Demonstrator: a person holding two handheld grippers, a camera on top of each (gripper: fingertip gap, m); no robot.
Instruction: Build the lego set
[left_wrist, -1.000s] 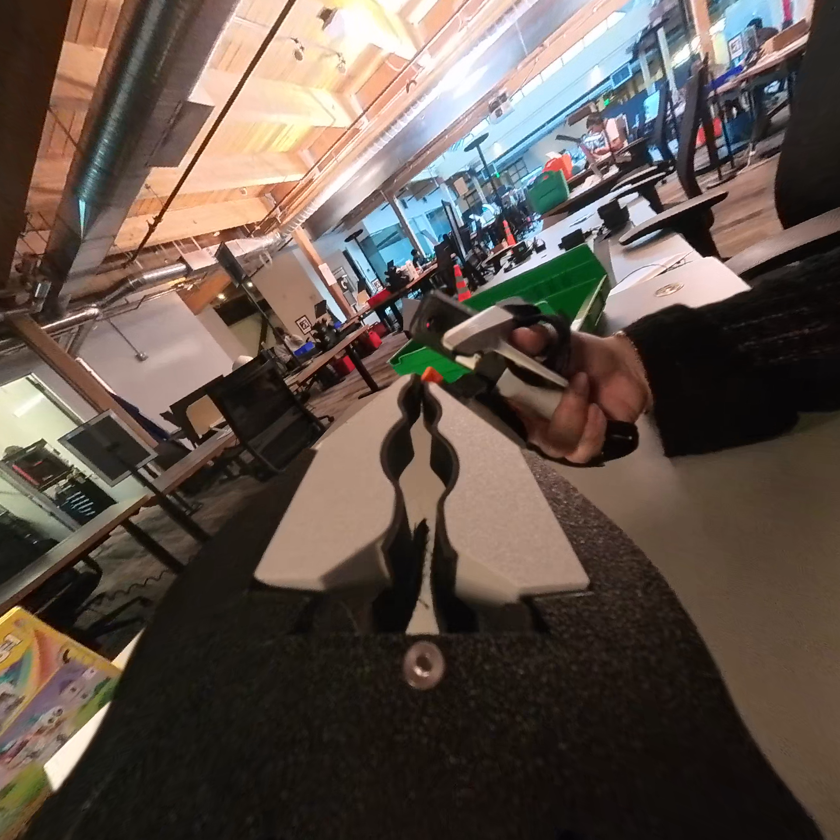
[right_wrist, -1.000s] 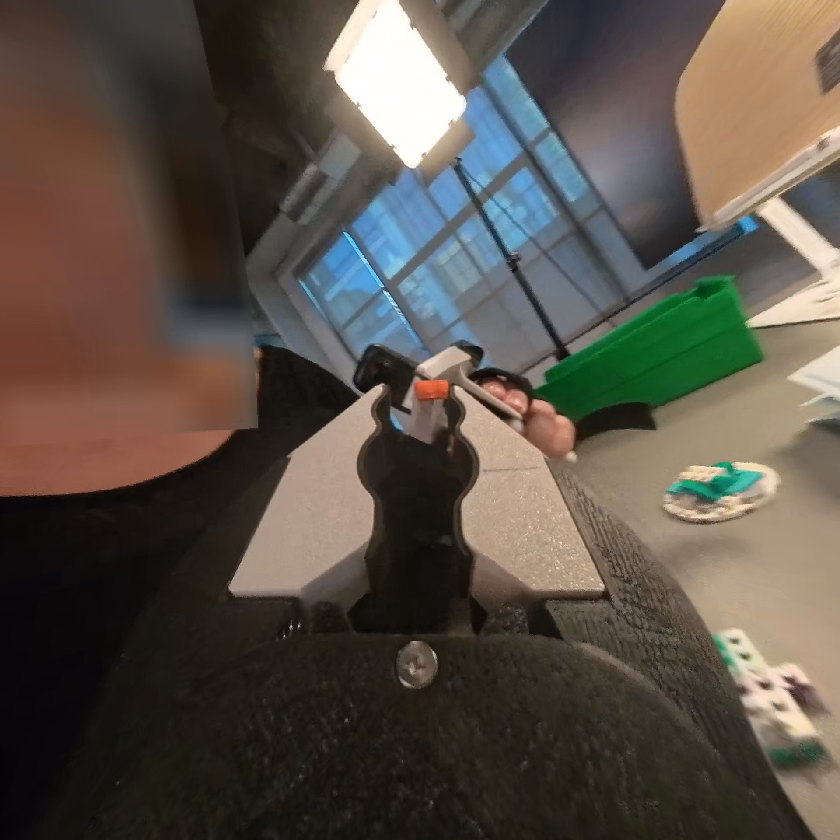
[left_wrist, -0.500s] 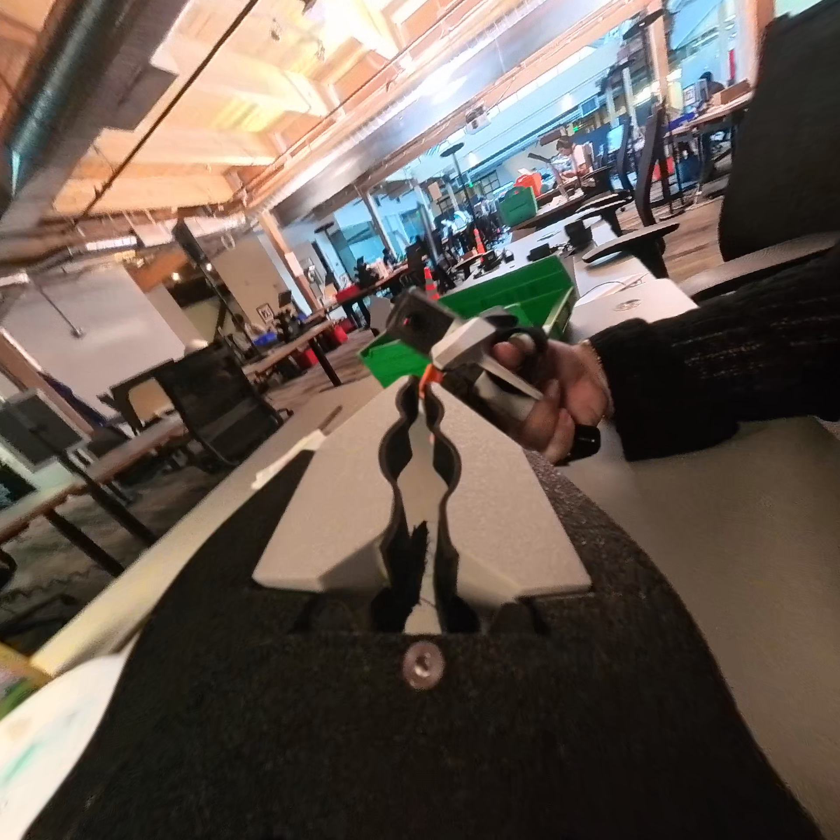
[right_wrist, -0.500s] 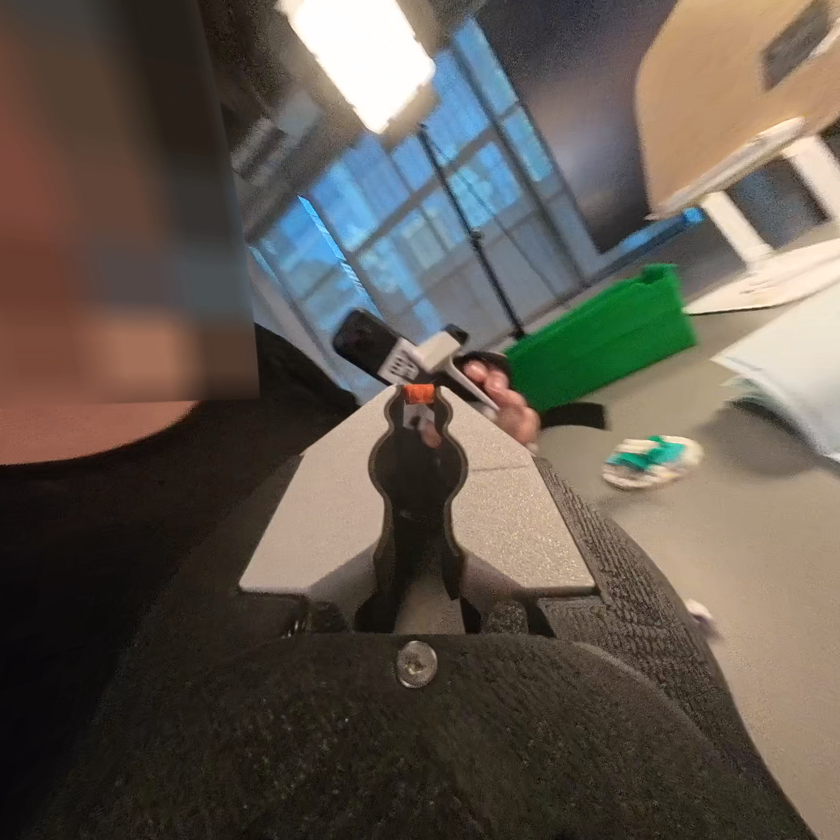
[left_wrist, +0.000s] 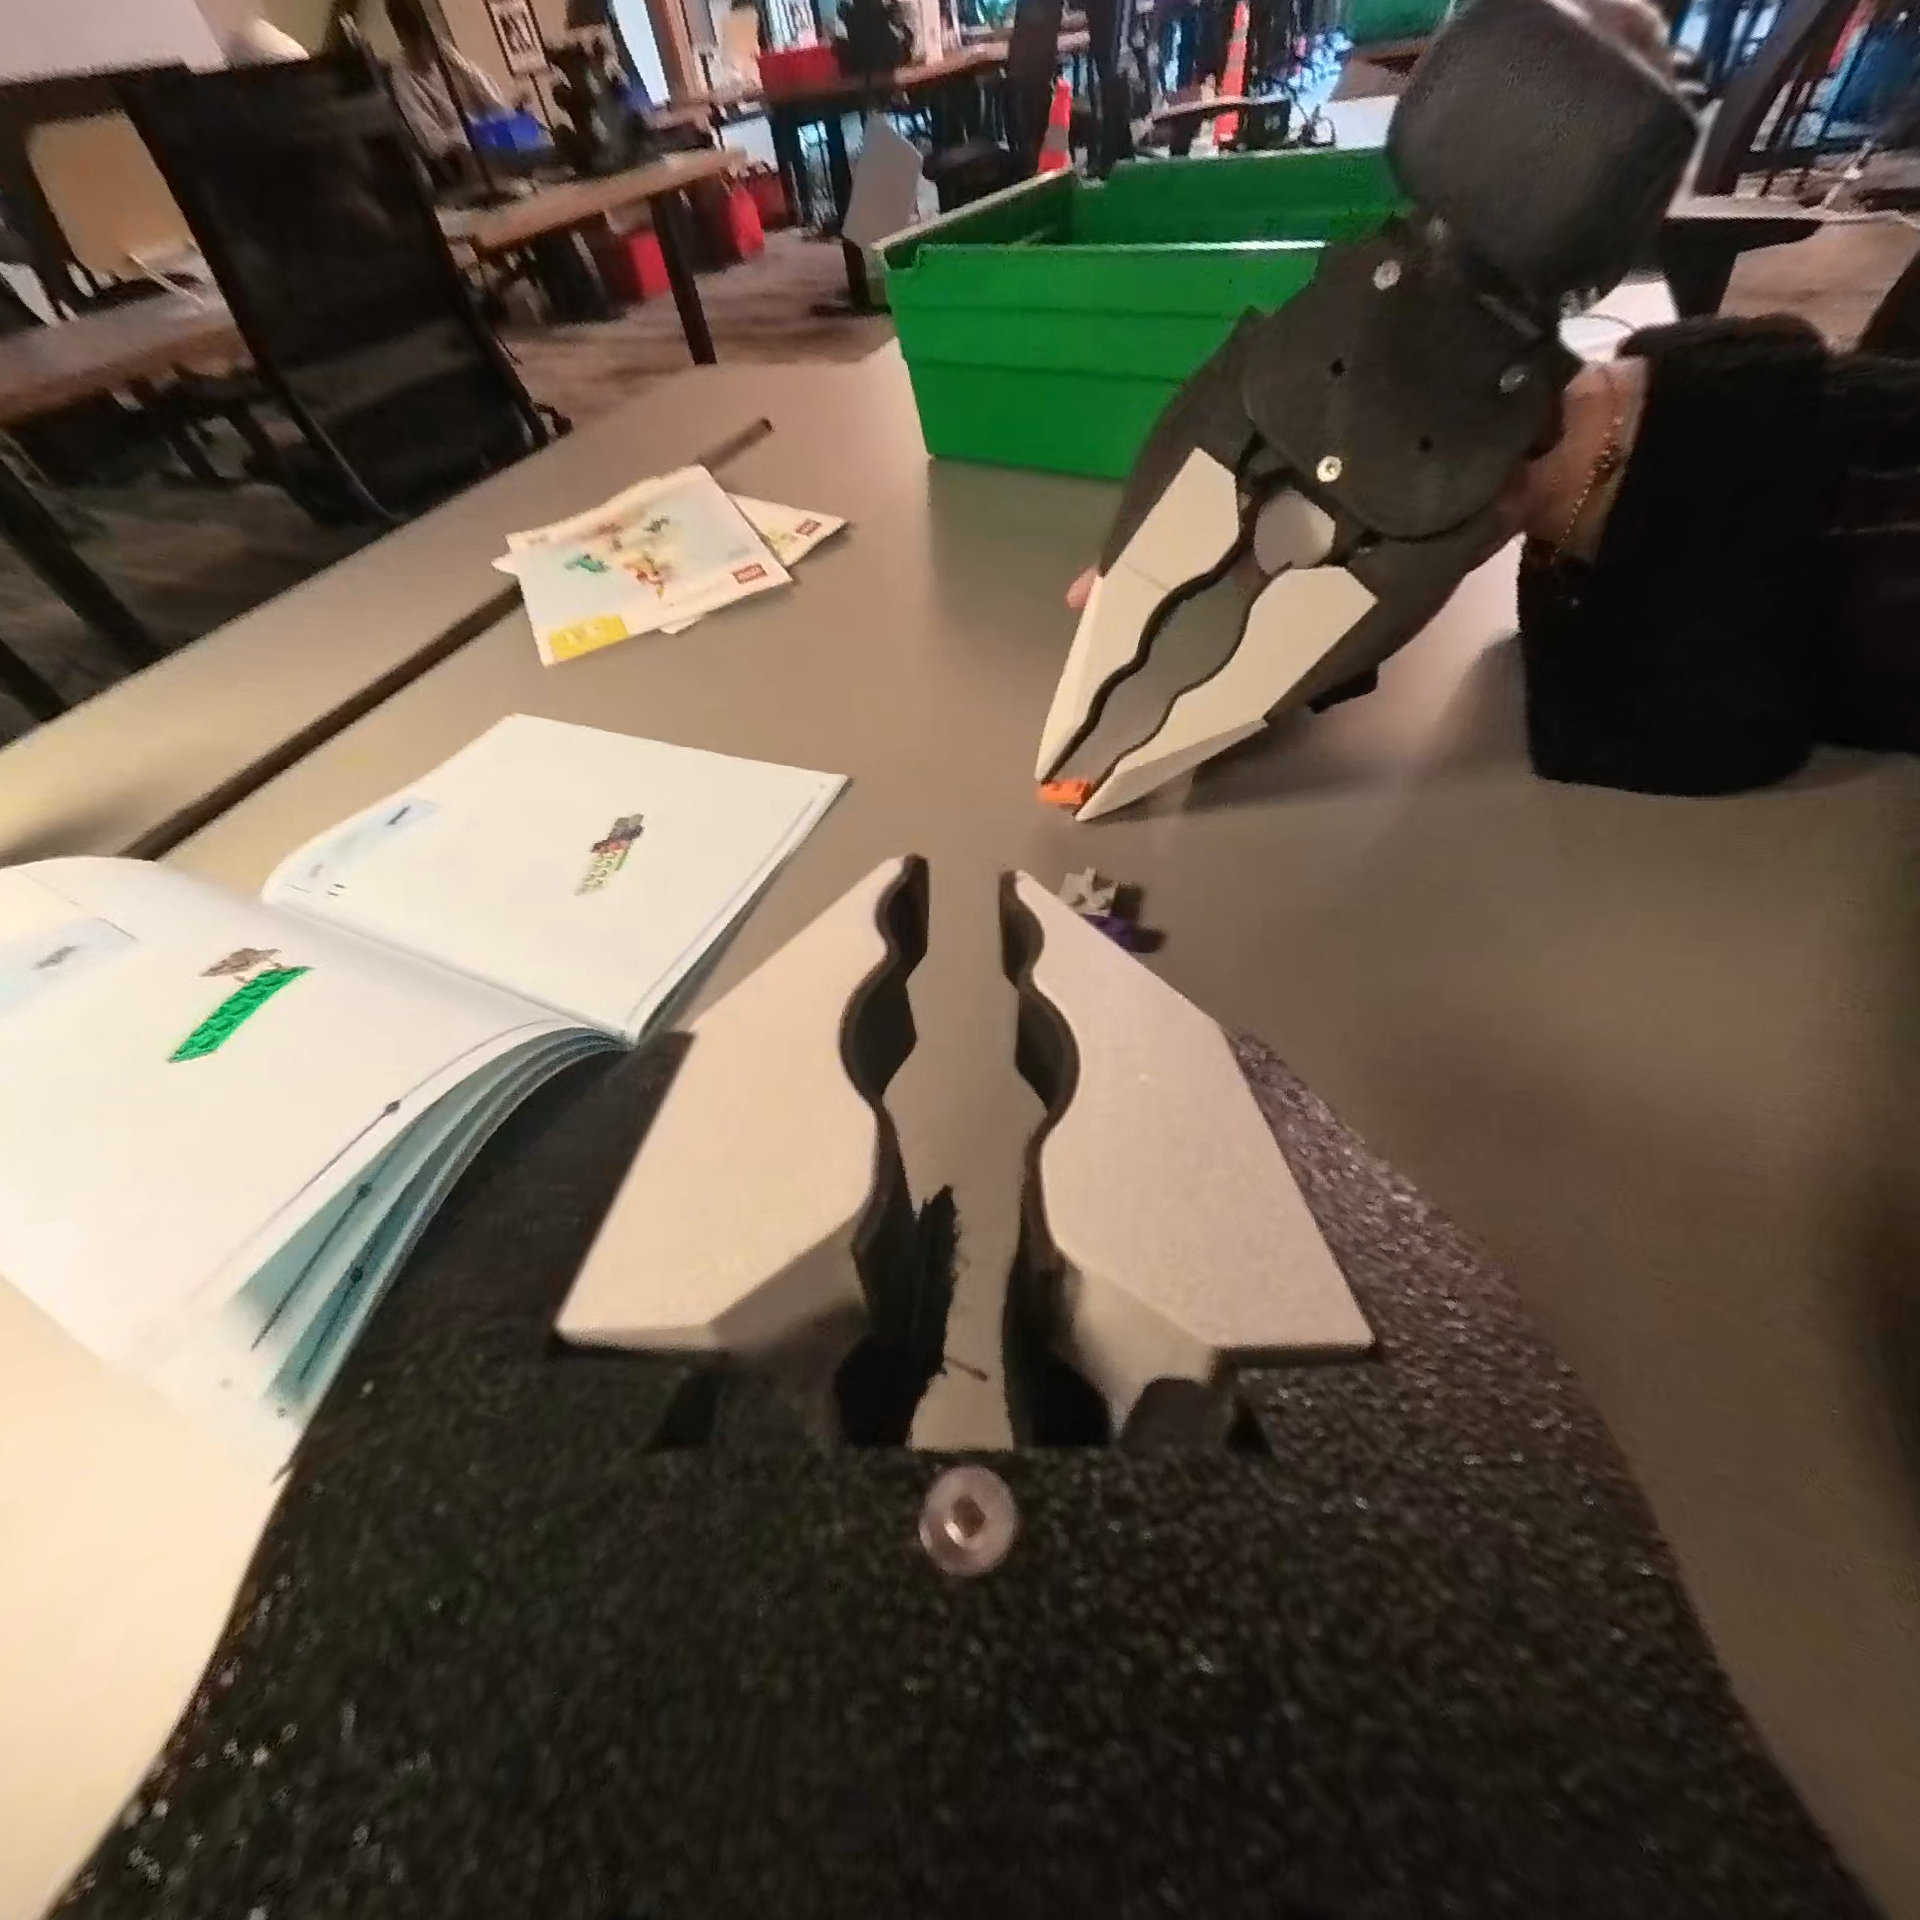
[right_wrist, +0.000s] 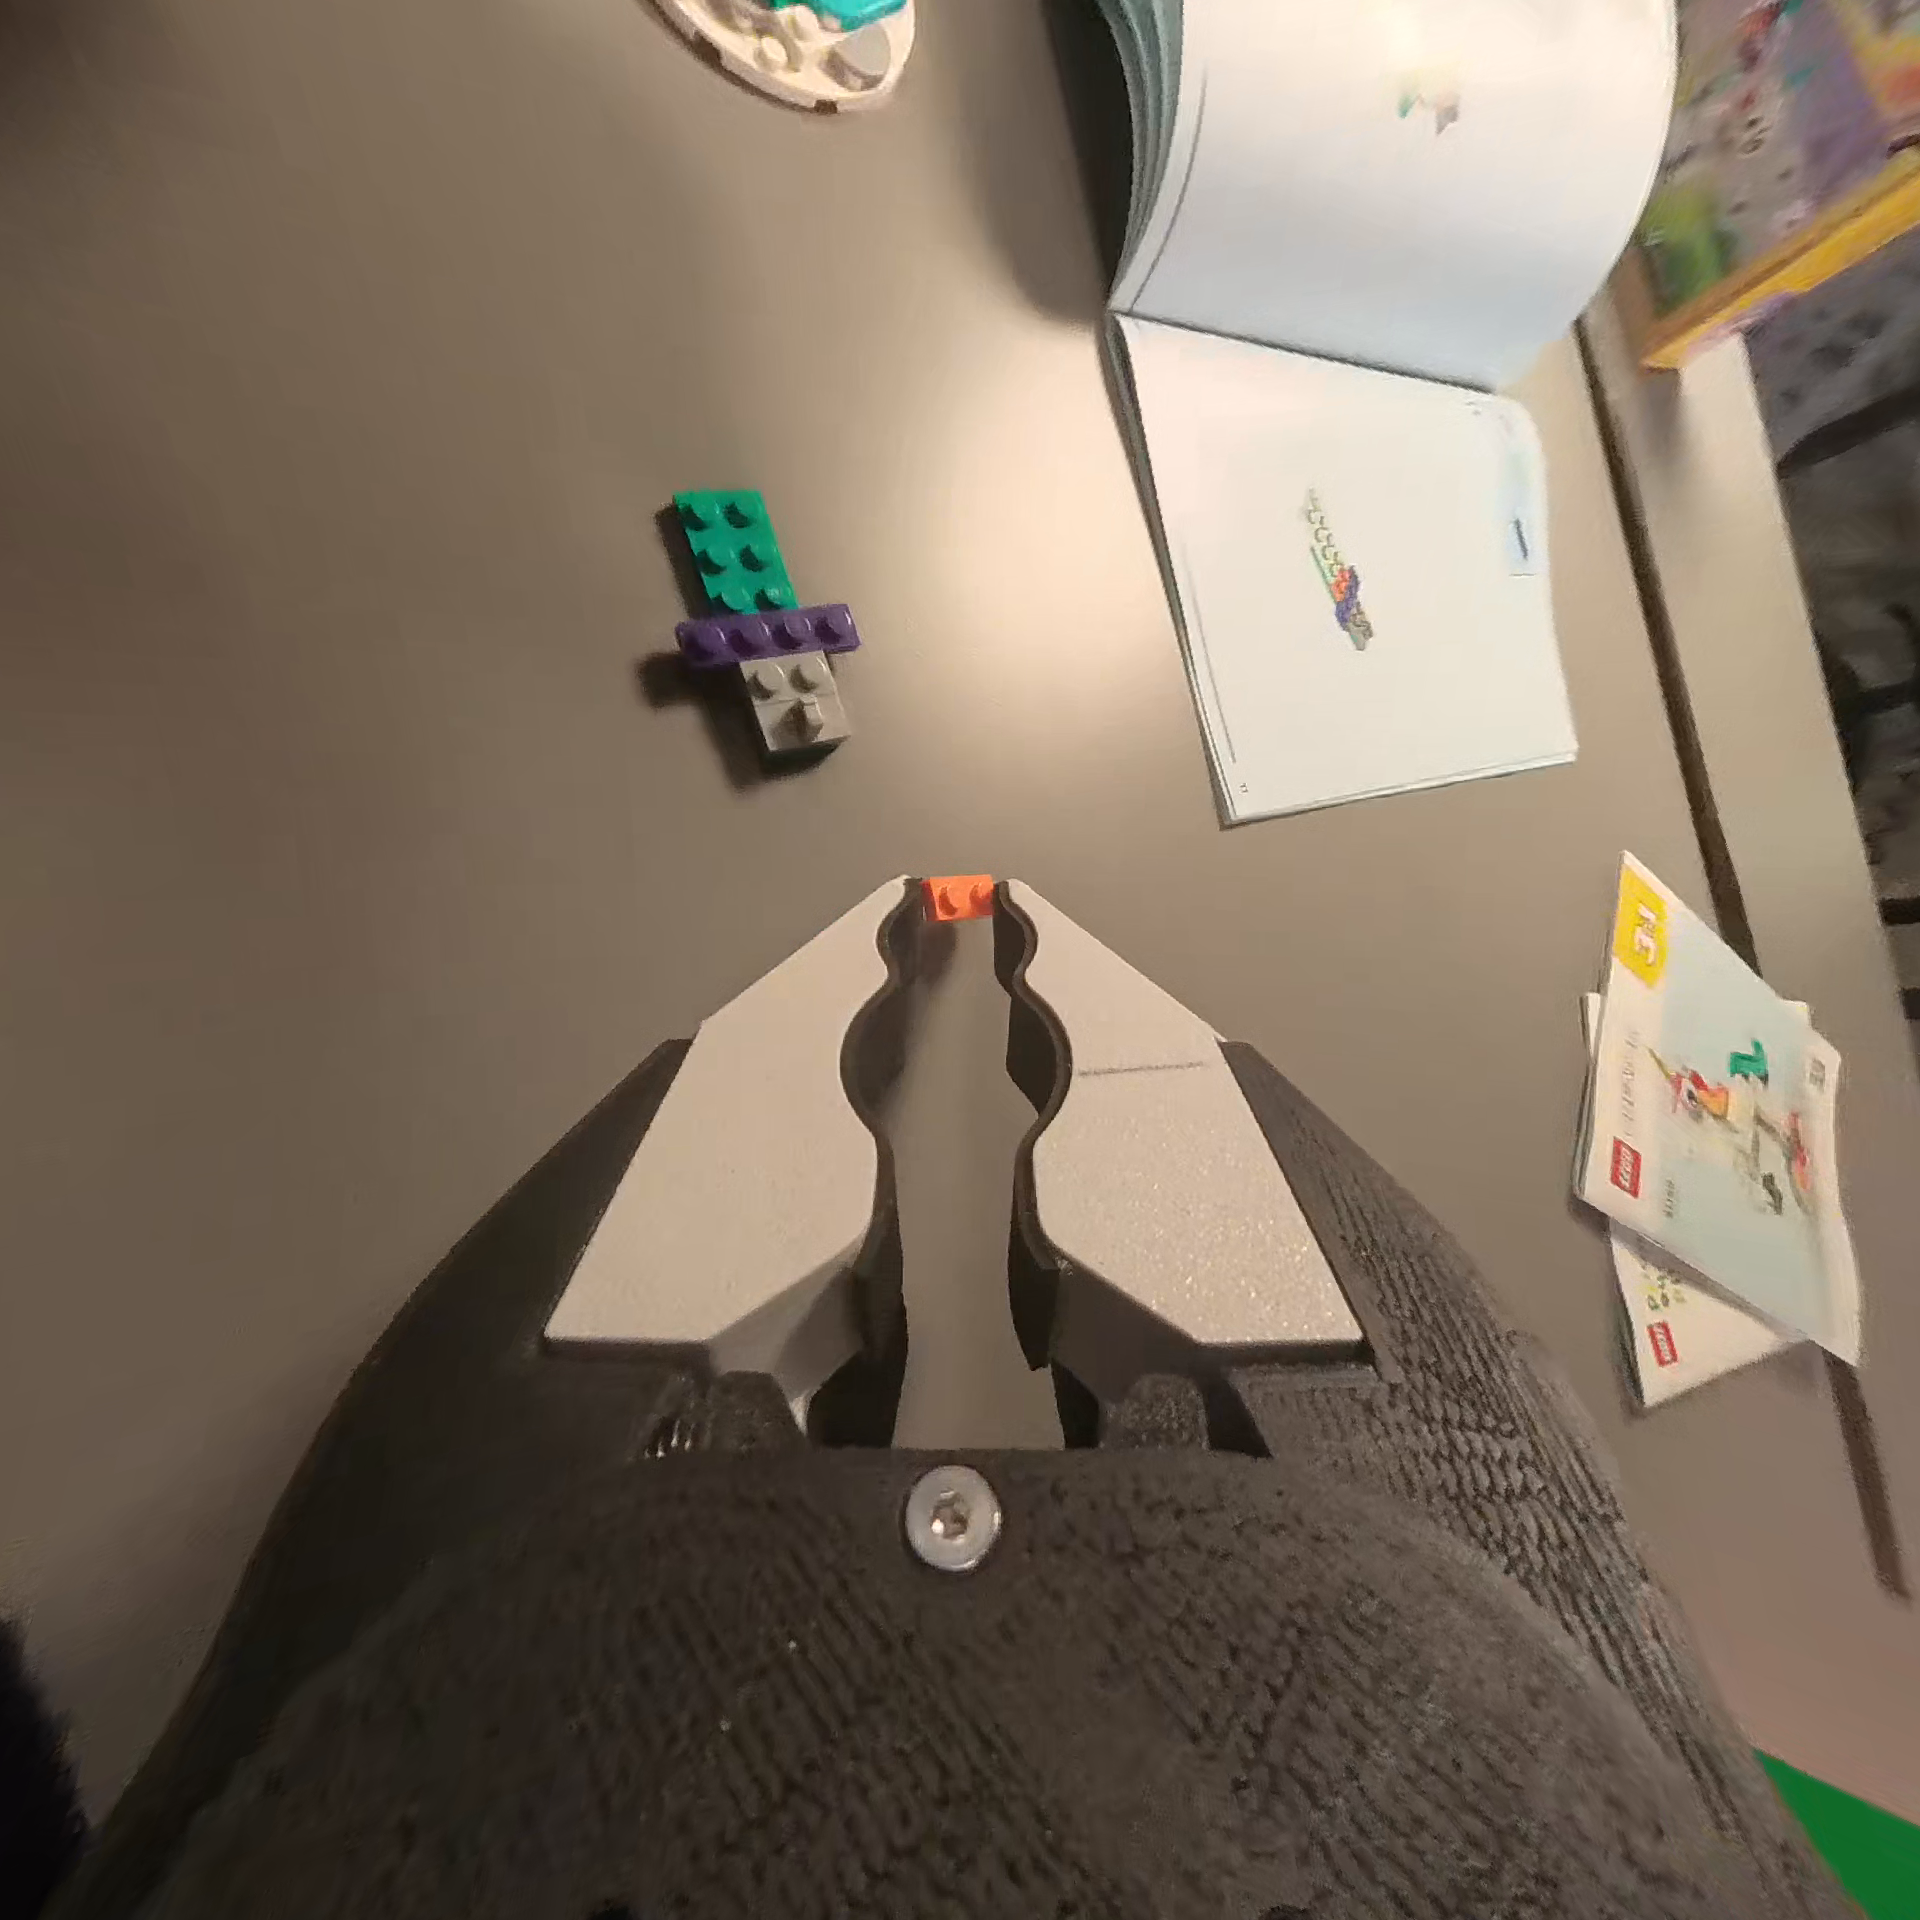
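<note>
The table (right_wrist: 364, 312) looks smooth and matt grey. The orange brick (right_wrist: 958, 899) is glossy plastic. The open booklet (right_wrist: 1351, 582) is smooth paper, and the green bin (left_wrist: 1091, 312) is plastic.

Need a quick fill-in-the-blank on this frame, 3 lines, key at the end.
1. The right tongs are shut on a small ____ brick.
2. The left tongs are ____ and hold nothing.
3. On the small build, a ____ strip crosses between the green plate and the grey piece.

Missing words: orange; open; purple

Left claw (left_wrist: 958, 883) empty, parted; right claw (left_wrist: 1070, 798) pinching orange brick (left_wrist: 1060, 792).
</note>
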